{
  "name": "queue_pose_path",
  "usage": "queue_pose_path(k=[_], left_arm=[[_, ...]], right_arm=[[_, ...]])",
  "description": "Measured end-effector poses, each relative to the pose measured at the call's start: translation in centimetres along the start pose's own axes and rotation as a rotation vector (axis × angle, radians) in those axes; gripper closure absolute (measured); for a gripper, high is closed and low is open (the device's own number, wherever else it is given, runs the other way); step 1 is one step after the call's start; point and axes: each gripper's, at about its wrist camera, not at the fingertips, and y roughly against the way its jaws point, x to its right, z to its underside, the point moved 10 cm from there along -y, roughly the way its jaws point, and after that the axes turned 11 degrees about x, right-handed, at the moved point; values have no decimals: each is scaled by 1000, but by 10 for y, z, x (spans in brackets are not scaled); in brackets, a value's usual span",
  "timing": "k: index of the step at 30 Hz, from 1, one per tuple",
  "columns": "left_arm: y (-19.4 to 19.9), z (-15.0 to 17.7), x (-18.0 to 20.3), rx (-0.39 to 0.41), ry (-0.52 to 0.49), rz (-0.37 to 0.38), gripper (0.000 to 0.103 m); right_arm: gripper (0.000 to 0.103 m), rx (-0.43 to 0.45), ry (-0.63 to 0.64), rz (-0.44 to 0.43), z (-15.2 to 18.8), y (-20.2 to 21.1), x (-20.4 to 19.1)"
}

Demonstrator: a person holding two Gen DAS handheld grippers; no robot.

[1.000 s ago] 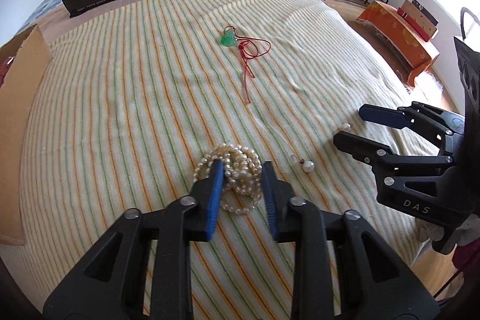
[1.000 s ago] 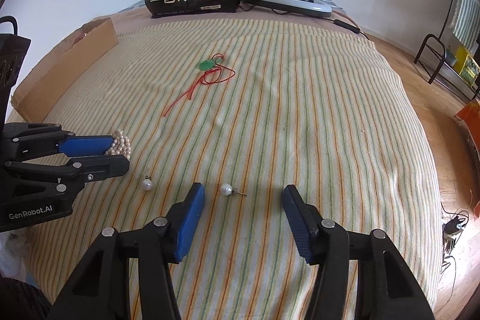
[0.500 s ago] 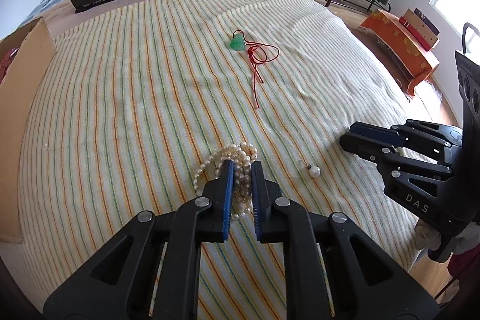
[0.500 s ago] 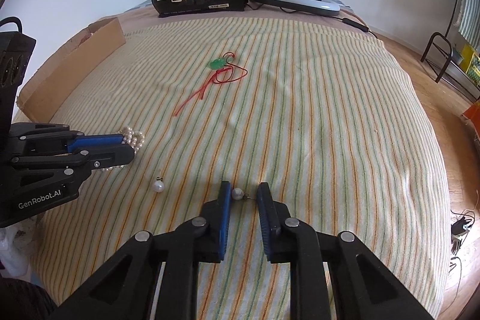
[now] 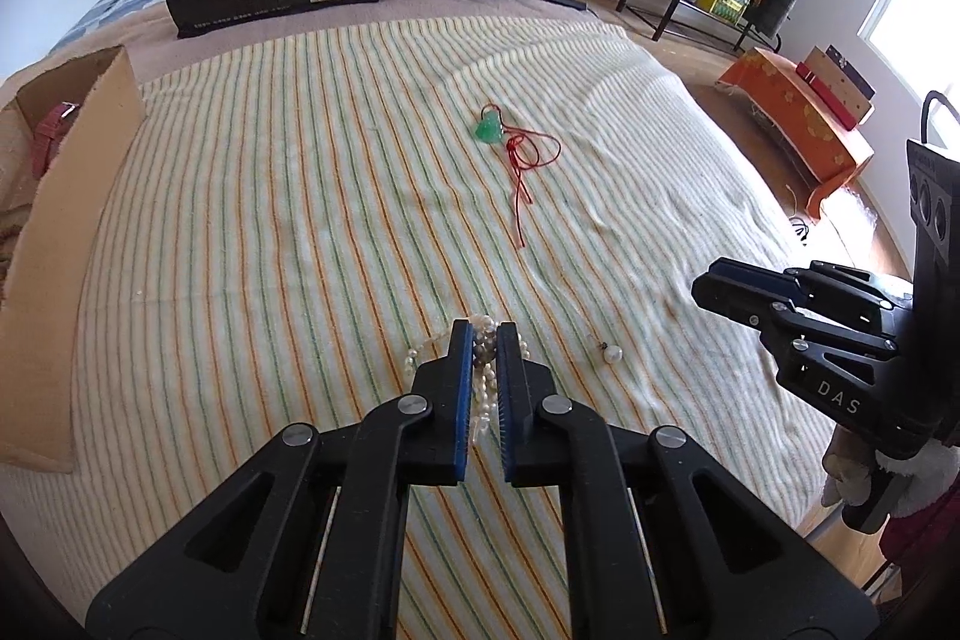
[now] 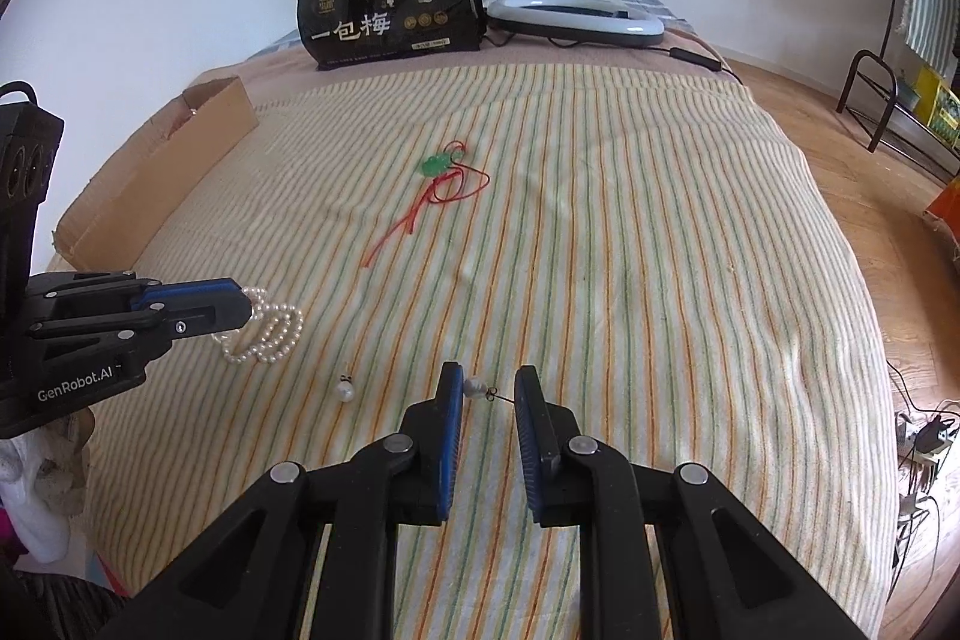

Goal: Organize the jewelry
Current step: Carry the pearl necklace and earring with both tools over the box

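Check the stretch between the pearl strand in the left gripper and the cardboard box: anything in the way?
Nothing visible does. The left gripper grips the pearl strand; bare striped blanket runs to the cardboard box.

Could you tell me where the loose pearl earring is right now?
In the right wrist view, the loose pearl earring lies on the striped blanket, lower left, between the pearl strand and the right claw.

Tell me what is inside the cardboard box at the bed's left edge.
In the left wrist view the cardboard box shows a pinkish-red strap with a metal buckle near its far end. Its near wall hides the rest of the inside, so other contents cannot be told.
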Motion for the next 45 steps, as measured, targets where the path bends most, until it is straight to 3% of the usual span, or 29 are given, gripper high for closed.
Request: queue_pose_path(k=[29,45], left_arm=[[109,-64,-6,196,-11,5,98],[164,-100,-81,296,39,-83,98]], right_arm=[[87,134,41,-24,-59,71,-43],[87,183,99,-110,-100,73,-115]])
